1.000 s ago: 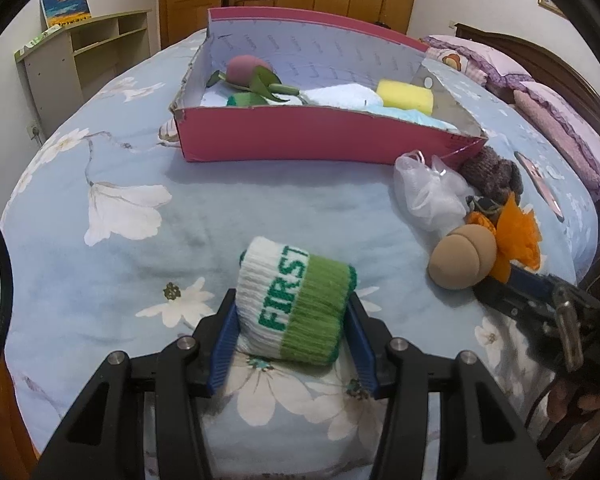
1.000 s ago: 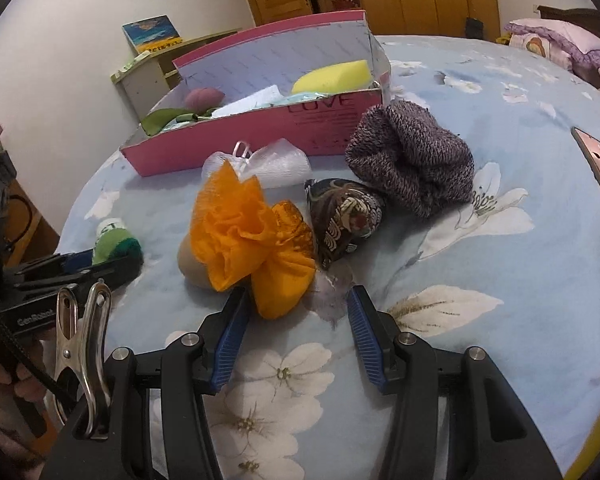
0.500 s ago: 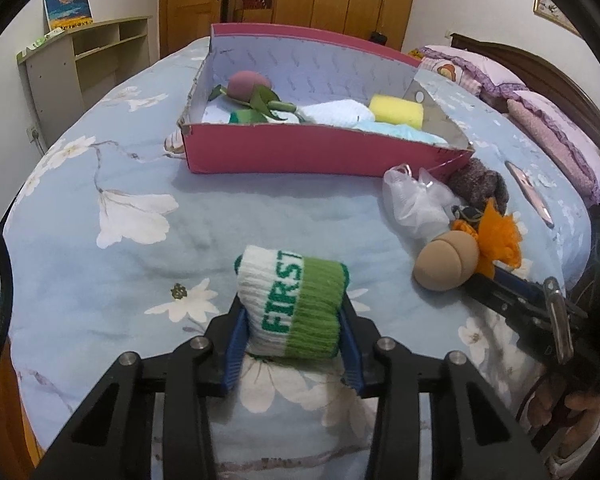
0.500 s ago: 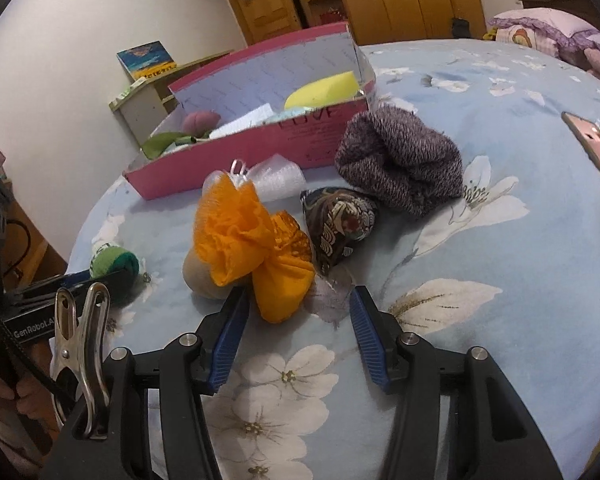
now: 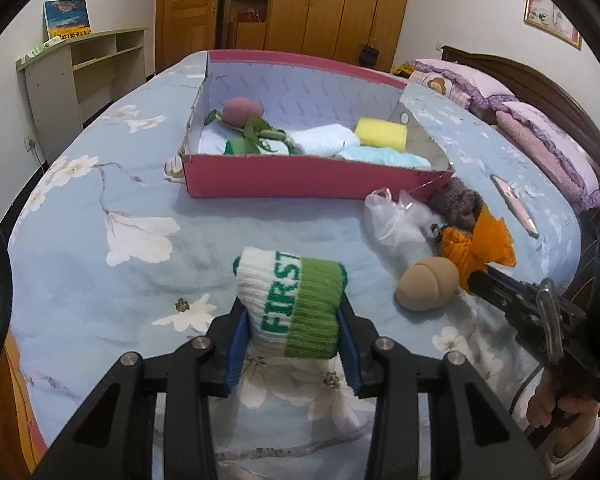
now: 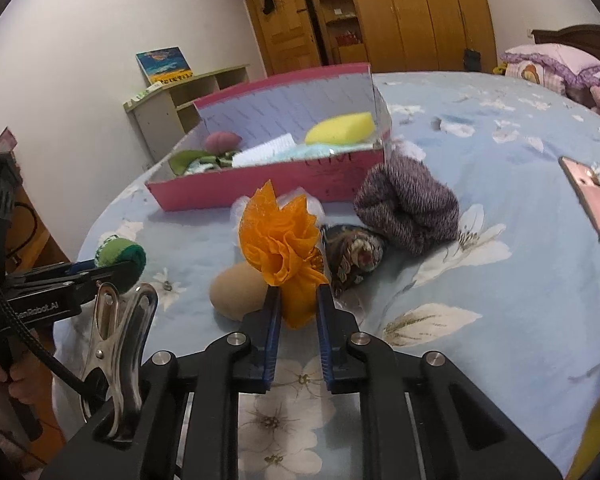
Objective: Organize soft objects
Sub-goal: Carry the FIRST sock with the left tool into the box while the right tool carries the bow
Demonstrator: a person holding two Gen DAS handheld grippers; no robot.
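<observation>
A rolled white-and-green sock (image 5: 284, 280) lettered "FIRST" sits between the blue pads of my left gripper (image 5: 291, 320), which is shut on it just above the flowered bedspread. The sock's green end (image 6: 120, 254) also shows at the left of the right wrist view. My right gripper (image 6: 299, 296) has its jaws closing on an orange mesh pouch (image 6: 280, 240), and the pads press its lower part. Behind both stands the pink box (image 5: 300, 176), holding a yellow sponge (image 5: 382, 132), a plush flower (image 5: 242, 110) and pale blue cloths.
A beige round puff (image 6: 236, 292) lies beside the orange pouch. Around it are a white mesh pouch (image 5: 396, 220), a dark patterned pouch (image 6: 354, 256) and a purple-grey knitted roll (image 6: 408, 208). A pink phone (image 6: 592, 200) lies at the right. Pillows (image 5: 540, 140) are at the bed's far right.
My left jaws closed onto the sock and raised it a little. My right jaws, wide apart half a second ago, have closed onto the orange pouch, which now stands up higher.
</observation>
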